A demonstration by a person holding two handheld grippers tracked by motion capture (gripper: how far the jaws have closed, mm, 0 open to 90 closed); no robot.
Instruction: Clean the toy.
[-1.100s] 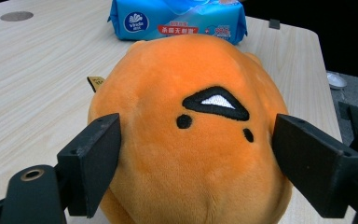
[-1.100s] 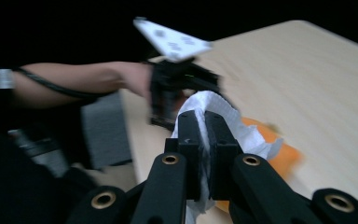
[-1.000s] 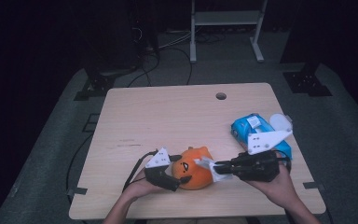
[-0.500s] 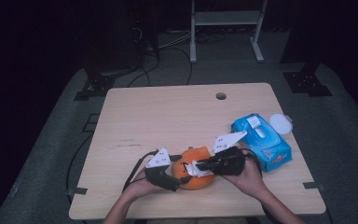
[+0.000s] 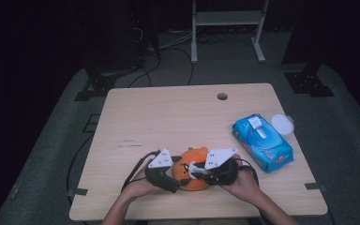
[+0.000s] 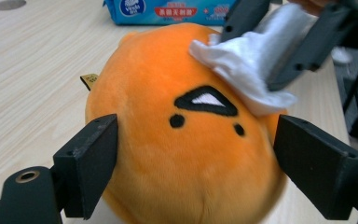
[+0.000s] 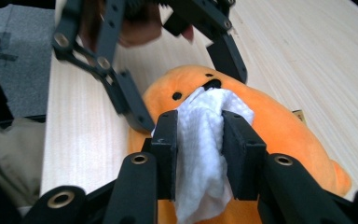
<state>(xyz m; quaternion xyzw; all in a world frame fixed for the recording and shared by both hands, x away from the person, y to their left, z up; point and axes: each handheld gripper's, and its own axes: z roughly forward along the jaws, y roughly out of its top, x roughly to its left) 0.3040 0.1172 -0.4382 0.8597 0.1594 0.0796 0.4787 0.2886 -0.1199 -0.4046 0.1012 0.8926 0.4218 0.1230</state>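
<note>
- My left tongs (image 6: pixel 196 182) grip the orange plush toy (image 5: pixel 193 168) by its sides, near the front edge of the pale wooden bench (image 5: pixel 168 117).
- My right tongs (image 7: pixel 198 154) have just been opening, yet a white wipe (image 7: pixel 200 140) sits between their jaws, its end resting on the toy's head.
- To the right lies a blue tissue pack (image 5: pixel 261 141), with a white lid (image 5: pixel 281 124) just beyond it.
- Farther back, grey floor (image 5: pixel 61 154), cables (image 5: pixel 168 44) and a white stand (image 5: pixel 225 28) in a dark room.
</note>
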